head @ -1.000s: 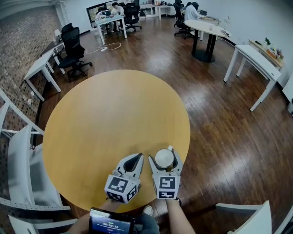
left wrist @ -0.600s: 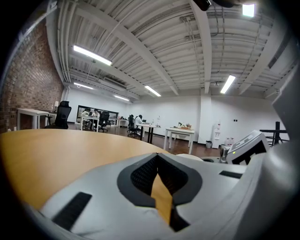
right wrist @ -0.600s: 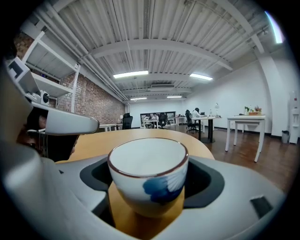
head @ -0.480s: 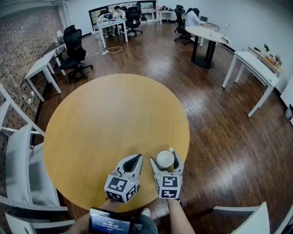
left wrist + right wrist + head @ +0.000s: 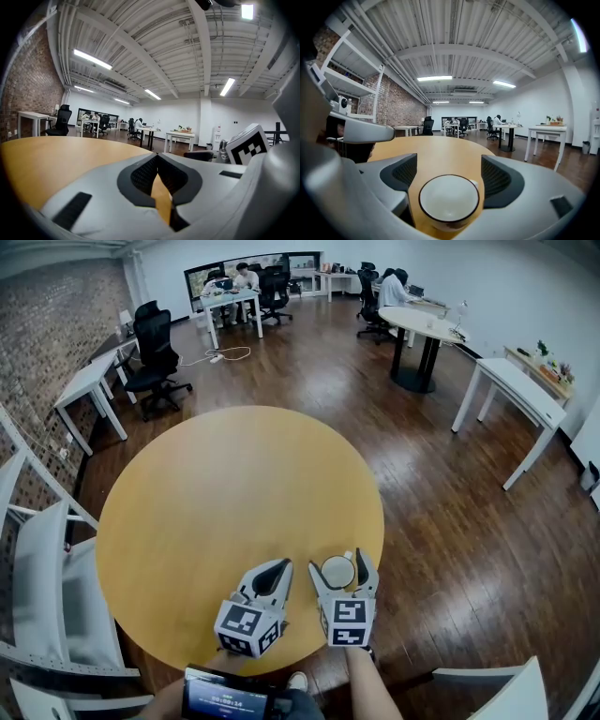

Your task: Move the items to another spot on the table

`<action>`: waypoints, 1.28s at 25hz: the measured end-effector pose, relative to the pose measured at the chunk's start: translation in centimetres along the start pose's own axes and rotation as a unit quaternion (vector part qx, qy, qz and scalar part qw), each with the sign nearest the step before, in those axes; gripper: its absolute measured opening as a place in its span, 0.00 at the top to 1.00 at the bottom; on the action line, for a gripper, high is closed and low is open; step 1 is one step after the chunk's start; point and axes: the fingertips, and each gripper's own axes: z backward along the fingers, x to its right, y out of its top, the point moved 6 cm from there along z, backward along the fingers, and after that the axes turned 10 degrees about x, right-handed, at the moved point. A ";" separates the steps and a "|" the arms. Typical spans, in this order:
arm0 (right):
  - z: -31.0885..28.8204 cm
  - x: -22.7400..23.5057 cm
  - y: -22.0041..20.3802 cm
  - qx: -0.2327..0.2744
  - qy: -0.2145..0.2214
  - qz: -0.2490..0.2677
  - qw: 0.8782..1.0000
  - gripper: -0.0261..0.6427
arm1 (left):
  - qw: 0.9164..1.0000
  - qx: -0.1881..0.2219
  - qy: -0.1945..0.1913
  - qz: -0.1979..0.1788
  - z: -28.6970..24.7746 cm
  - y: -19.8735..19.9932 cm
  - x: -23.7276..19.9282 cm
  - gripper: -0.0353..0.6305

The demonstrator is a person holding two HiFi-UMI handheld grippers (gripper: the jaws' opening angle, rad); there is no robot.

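A white cup [image 5: 337, 570] with a dark rim stands upright on the round wooden table [image 5: 216, 493], near its front right edge. My right gripper [image 5: 339, 563] is open around it. Its jaws have just been opening, with the cup between them. In the right gripper view the cup [image 5: 449, 199] sits low between the dark pads [image 5: 401, 173] of my right gripper [image 5: 449, 171], with a gap on each side. My left gripper [image 5: 279, 565] hovers just left of it, shut on nothing. In the left gripper view its [image 5: 157, 157] jaw tips meet over the table top [image 5: 47, 159].
White chairs stand at the table's left [image 5: 42, 587] and lower right [image 5: 506, 690]. A phone screen [image 5: 230, 697] shows at the bottom edge, by the person's arms. White desks [image 5: 89, 385], black office chairs [image 5: 155, 352] and seated people fill the room beyond.
Both grippers have risen slightly near the table's front edge. The head view has shifted, so the table sits a little lower in the picture. The cup stays between the right jaws.
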 end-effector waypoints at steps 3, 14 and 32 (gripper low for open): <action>0.2 -0.5 2.0 0.004 0.009 0.009 1.000 0.31 | 1.000 0.009 -0.002 -0.003 0.1 1.1 0.1 0.94; 0.3 -3.7 10.6 0.052 0.064 0.038 0.996 0.35 | 0.999 0.039 0.001 -0.017 1.8 5.8 -0.9 0.94; -0.3 -16.7 17.0 0.108 0.179 0.025 0.978 0.55 | 0.993 0.089 0.062 -0.048 10.3 11.7 -7.5 0.94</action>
